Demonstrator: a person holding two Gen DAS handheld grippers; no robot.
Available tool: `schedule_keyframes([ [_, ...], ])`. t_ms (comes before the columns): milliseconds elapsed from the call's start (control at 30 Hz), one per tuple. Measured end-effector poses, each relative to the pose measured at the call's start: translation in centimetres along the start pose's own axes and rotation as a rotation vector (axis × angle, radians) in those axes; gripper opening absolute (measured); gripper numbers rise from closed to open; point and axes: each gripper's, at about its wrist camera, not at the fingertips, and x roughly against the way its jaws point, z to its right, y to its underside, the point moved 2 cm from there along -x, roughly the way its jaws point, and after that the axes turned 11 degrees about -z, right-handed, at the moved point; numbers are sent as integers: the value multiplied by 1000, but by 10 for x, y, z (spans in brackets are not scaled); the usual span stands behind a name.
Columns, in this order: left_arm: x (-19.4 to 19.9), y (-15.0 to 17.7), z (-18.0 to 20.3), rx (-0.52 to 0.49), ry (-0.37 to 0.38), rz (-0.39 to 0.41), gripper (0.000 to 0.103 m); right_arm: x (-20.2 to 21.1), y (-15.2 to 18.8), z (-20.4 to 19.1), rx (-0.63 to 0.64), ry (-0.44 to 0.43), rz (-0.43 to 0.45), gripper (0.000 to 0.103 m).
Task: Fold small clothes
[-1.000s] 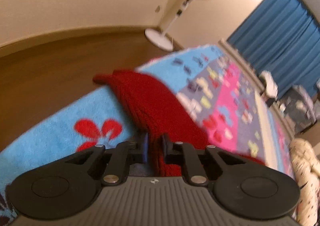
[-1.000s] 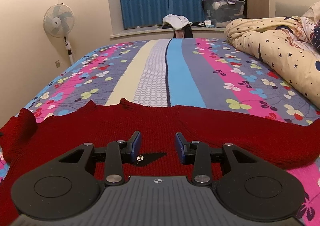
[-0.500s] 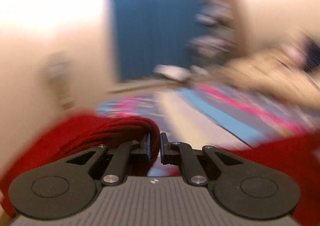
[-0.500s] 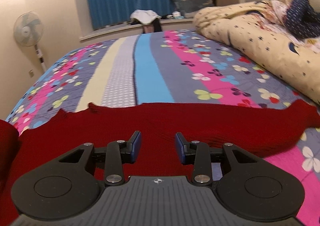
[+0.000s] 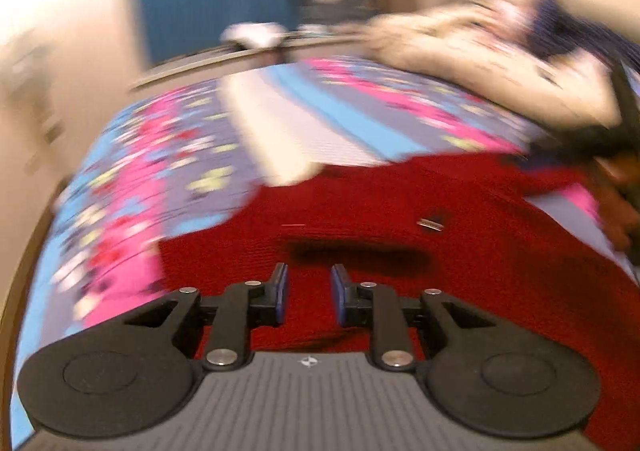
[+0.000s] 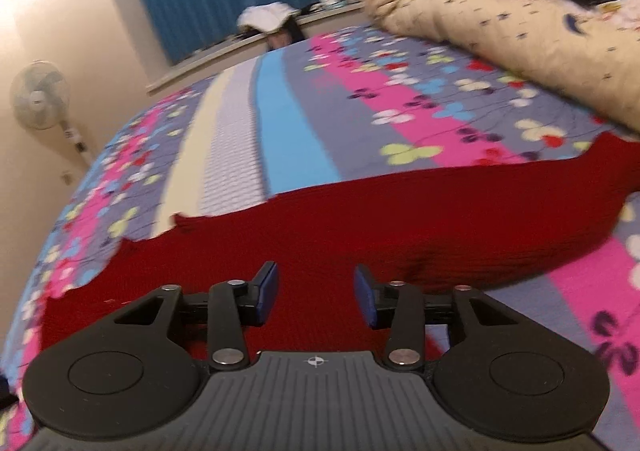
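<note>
Left wrist: sweater (image 5: pixel 460 251) label (image 5: pixel 430 224) unreadable

Both wrist views low over bedspread (image 6: pixel 288 123)

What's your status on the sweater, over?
Left gripper opening, nothing between the jaws. Right gripper opening, empty. Red sweater spread on bedspread. Nothing in the way.
</note>
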Motion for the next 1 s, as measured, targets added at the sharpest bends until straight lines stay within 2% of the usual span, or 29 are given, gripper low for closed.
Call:
schedule_keyframes([
  [100,-11,9,-54,217,-60,-21,25,-4,9,-27,105,-68,6,49],
  [167,-23,10,-79,296,-77,-104,25,-6,19,-52,234,-102,21,52],
  [200,-24,7,-84,307,-78,-116,25,-6,24,-65,305,-111,33,53],
  [267,-28,8,-91,288,-62,-100,41,-6,39,-96,477,-107,81,57],
  [333,-39,13,-96,283,-96,-136,42,-9,53,-123,615,-98,123,62],
  [500,-60,24,-102,362,-47,-200,42,-36,77,-151,812,-30,116,63],
  [567,-63,23,-101,380,-30,-199,42,-48,83,-155,856,14,99,55],
  [600,-75,19,-101,382,-30,-200,42,-53,83,-153,853,41,100,45],
  [633,-79,18,-100,377,-36,-204,42,-53,81,-150,808,56,120,22],
  [667,-81,18,-100,367,-49,-214,42,-50,73,-145,732,60,147,15],
  [700,-82,19,-99,361,-60,-222,42,-40,61,-134,566,60,194,15],
  [767,-85,19,-101,369,-58,-223,42,-28,47,-111,313,72,203,15],
  [833,-85,18,-102,376,-48,-221,42,-31,48,-91,163,90,117,18],
  [933,-88,18,-103,381,-44,-216,42,-48,51,-60,-45,80,-76,27],
  [967,-89,18,-104,387,-40,-214,42,-52,51,-54,-105,72,-102,33],
  [1000,-90,17,-106,392,-33,-210,42,-53,50,-47,-155,62,-108,33],
])
